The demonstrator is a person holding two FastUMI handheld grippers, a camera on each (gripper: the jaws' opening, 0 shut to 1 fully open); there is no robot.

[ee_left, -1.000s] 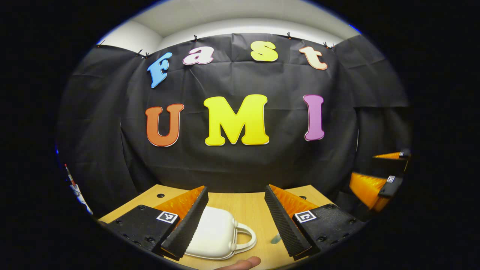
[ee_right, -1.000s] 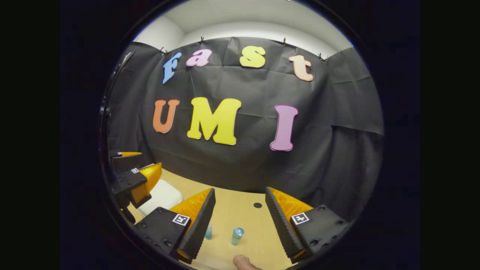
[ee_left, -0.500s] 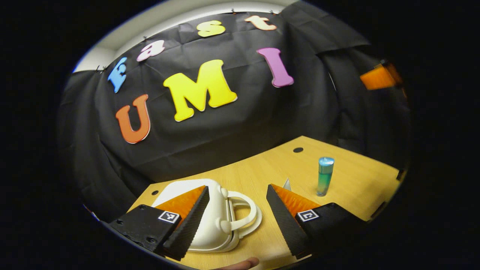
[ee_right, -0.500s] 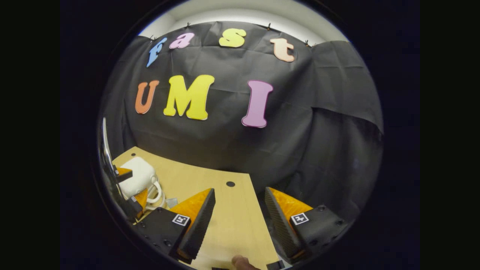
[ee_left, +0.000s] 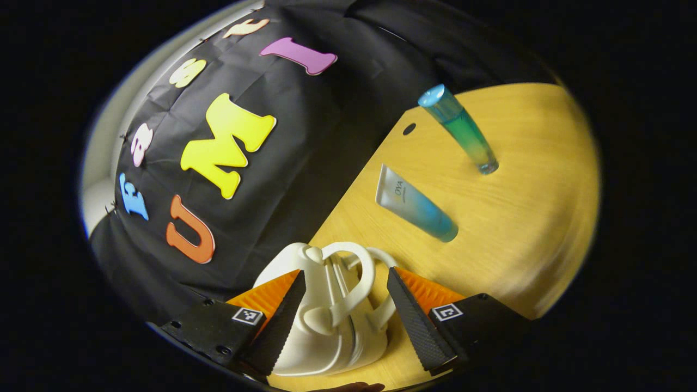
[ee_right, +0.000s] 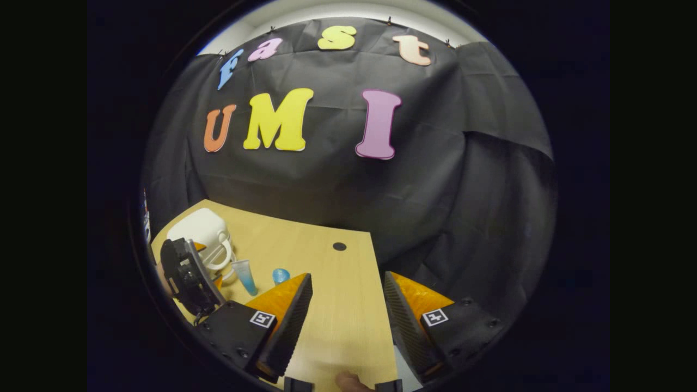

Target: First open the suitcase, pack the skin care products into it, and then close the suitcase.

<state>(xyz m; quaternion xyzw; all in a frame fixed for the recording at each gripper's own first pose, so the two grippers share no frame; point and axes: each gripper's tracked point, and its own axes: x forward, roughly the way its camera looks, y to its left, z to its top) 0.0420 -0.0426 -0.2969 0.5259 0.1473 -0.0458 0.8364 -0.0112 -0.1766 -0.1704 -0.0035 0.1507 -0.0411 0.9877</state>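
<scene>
Between parted jaws, suitcase (ee_left: 326, 310) near table (ee_left: 533, 228) edge.

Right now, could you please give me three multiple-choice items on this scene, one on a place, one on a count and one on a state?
1. Where is the suitcase in the left gripper view?
A. between the left hand-held gripper's open fingers
B. beside the table's hole
C. on the floor

2. How many skin care items stand or lie on the table?
A. one
B. two
C. four

3. What state is the suitcase in?
A. wide open
B. closed
C. lid removed

Answers:
1 A, its handle sits in the gap between the fingers.
2 B, a tube lies flat and a bottle stands.
3 B, both white shells meet, with nothing packed.
</scene>
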